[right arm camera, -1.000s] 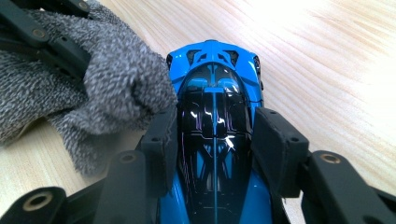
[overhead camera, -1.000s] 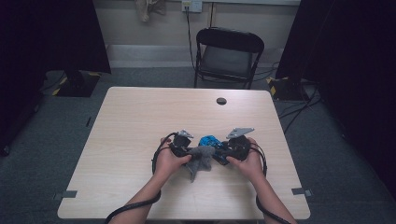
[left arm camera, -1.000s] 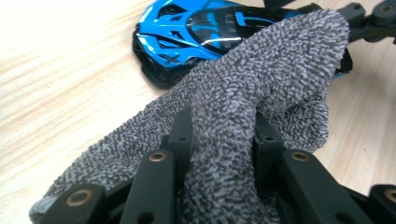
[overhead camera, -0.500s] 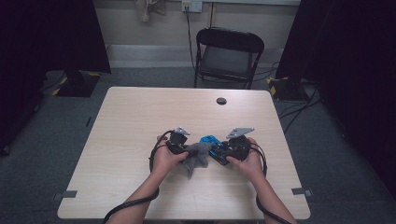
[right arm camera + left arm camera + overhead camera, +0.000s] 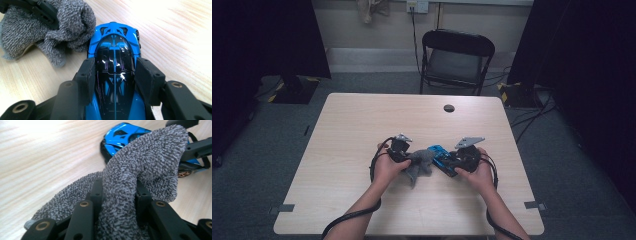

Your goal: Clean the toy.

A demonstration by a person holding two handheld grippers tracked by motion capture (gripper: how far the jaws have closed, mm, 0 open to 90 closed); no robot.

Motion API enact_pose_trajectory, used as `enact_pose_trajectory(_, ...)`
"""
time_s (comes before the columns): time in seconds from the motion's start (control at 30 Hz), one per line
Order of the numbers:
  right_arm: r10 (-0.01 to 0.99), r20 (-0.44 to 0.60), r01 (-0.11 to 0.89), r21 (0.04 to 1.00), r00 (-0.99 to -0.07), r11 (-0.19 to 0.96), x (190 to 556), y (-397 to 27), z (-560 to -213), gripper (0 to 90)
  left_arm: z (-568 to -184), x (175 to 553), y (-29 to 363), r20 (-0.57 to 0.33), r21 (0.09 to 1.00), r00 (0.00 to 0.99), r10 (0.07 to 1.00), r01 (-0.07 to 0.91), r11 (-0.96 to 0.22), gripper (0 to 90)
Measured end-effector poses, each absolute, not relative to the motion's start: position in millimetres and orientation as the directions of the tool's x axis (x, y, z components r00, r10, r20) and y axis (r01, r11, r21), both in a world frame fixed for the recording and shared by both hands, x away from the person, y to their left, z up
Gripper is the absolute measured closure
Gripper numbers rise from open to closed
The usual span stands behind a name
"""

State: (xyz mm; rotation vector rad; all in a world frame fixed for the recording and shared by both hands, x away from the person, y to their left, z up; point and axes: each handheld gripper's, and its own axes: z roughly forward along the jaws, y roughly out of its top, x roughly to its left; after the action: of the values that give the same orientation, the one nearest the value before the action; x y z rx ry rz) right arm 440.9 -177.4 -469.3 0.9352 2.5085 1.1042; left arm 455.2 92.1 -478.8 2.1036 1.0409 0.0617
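The left gripper [image 5: 117, 202] squeezes a gray cloth [image 5: 140, 170]. The right gripper [image 5: 113, 75] squeezes a blue toy car [image 5: 115, 57]. The cloth touches the car's front, just past the right gripper.

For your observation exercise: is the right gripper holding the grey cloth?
No, the right gripper clamps the blue toy car; the left gripper pinches the grey cloth.

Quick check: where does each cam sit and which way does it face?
High view: above the table's near side, looking forward and down at table and chair; forearms and both hands show.
Left gripper view: rides the left tongs, facing the grey cloth.
Right gripper view: rides the right tongs, facing the blue toy car.
All share cloth and car.
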Motion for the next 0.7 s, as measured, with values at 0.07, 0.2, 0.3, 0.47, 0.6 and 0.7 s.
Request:
enact_pose_trajectory(0.07, 0.644, 0.032, 0.458, 0.73, -0.764, 0.508, 441, -177, -469, 51.5, -478, 457, 94, -0.262, 0.66, 0.664, 0.7, 0.653, -0.372, 67.9)
enact_pose_trajectory(0.2, 0.643, 0.031, 0.455, 0.732, -0.766, 0.507, 441, -178, -470, 51.4, -476, 461, 101, -0.256, 0.659, 0.649, 0.716, 0.659, -0.363, 68.0)
enact_pose_trajectory(0.3, 0.642, 0.03, 0.454, 0.732, -0.766, 0.508, 441, -178, -470, 51.5, -473, 465, 106, -0.245, 0.667, 0.629, 0.738, 0.662, -0.342, 68.1)
enact_pose_trajectory(0.47, 0.642, 0.032, 0.455, 0.732, -0.766, 0.507, 441, -178, -470, 51.5, -469, 475, 113, -0.242, 0.676, 0.614, 0.751, 0.662, -0.323, 68.1)
enact_pose_trajectory(0.6, 0.642, 0.031, 0.454, 0.732, -0.766, 0.507, 441, -178, -470, 51.5, -467, 482, 115, -0.241, 0.682, 0.61, 0.755, 0.659, -0.315, 68.1)
enact_pose_trajectory(0.7, 0.642, 0.032, 0.455, 0.733, -0.766, 0.507, 441, -178, -470, 51.5, -466, 487, 115, -0.243, 0.692, 0.607, 0.757, 0.655, -0.303, 68.1)
